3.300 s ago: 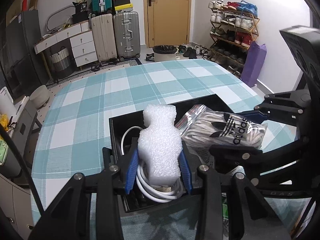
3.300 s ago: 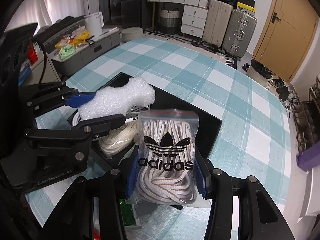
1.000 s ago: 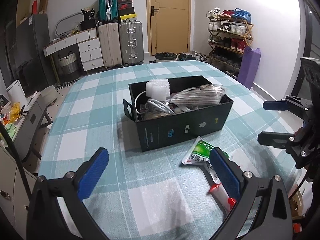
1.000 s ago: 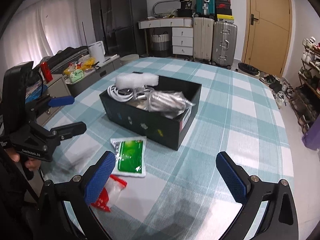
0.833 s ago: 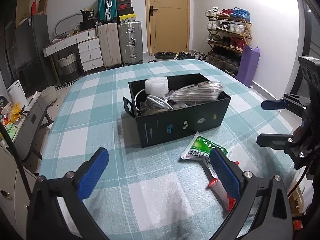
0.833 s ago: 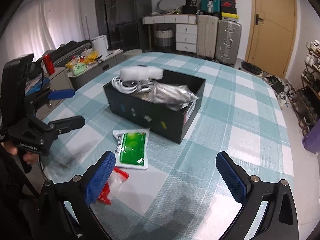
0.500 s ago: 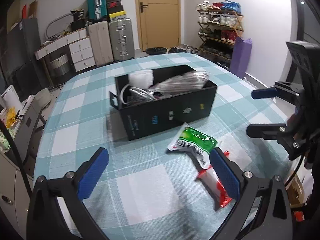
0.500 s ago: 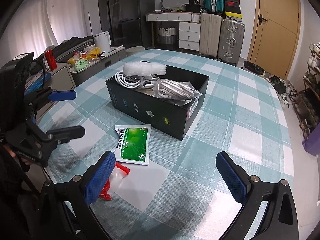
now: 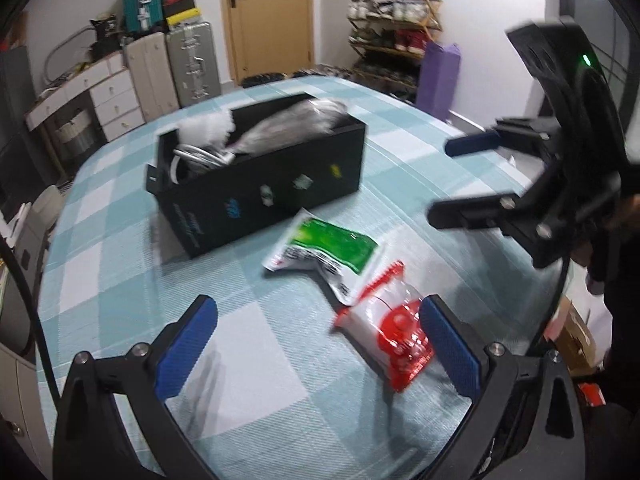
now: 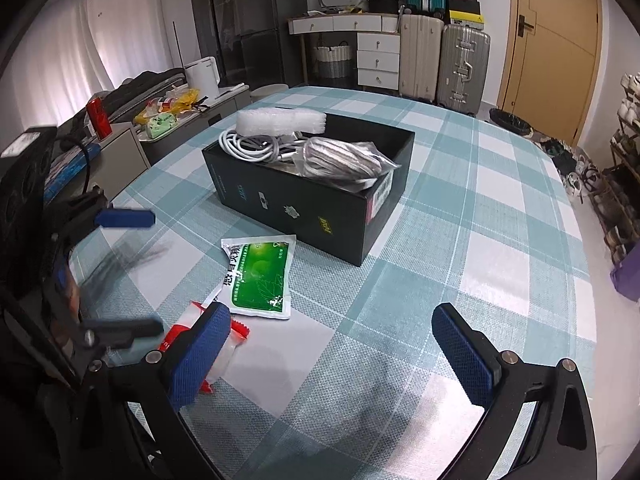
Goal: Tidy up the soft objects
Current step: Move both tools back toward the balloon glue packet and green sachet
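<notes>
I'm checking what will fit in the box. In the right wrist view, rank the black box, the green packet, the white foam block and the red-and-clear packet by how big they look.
Largest to smallest:
1. black box
2. green packet
3. white foam block
4. red-and-clear packet, unsure: the right gripper's finger hides part of it, and it lies nearest the camera.

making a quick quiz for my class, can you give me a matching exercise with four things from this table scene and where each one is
Things:
1. white foam block
2. green packet
3. red and clear packet
4. bag of laces

Places:
A. flat on the tablecloth, just in front of the black box
B. on the cloth nearest the grippers, partly under the green one
C. on top of the white cable, at one end of the box
D. lying in the box at the other end

Pairs: 1-C, 2-A, 3-B, 4-D
</notes>
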A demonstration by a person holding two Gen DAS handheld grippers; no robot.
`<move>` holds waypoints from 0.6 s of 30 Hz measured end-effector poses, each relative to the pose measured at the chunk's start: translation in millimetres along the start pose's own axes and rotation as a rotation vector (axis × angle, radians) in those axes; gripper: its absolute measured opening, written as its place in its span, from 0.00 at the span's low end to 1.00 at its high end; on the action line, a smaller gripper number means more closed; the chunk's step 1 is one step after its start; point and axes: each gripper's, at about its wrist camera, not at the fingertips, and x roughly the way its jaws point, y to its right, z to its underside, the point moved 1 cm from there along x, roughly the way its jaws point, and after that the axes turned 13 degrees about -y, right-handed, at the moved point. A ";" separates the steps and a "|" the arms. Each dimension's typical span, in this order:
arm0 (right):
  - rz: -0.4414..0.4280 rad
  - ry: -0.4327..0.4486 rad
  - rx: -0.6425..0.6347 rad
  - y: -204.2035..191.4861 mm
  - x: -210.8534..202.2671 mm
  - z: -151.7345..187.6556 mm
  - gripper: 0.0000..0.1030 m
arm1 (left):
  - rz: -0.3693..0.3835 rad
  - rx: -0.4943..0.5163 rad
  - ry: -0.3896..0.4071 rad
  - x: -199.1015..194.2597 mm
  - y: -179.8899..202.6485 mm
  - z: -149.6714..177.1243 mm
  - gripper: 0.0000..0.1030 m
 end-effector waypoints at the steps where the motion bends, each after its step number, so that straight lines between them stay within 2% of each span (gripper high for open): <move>1: 0.000 -0.003 0.004 0.7 0.8 -0.1 0.99 | 0.003 0.009 -0.007 1.9 2.4 0.7 0.99; 18: -0.006 -0.019 0.023 6.8 6.6 0.0 0.99 | 0.058 0.083 -0.060 17.3 33.5 6.0 0.99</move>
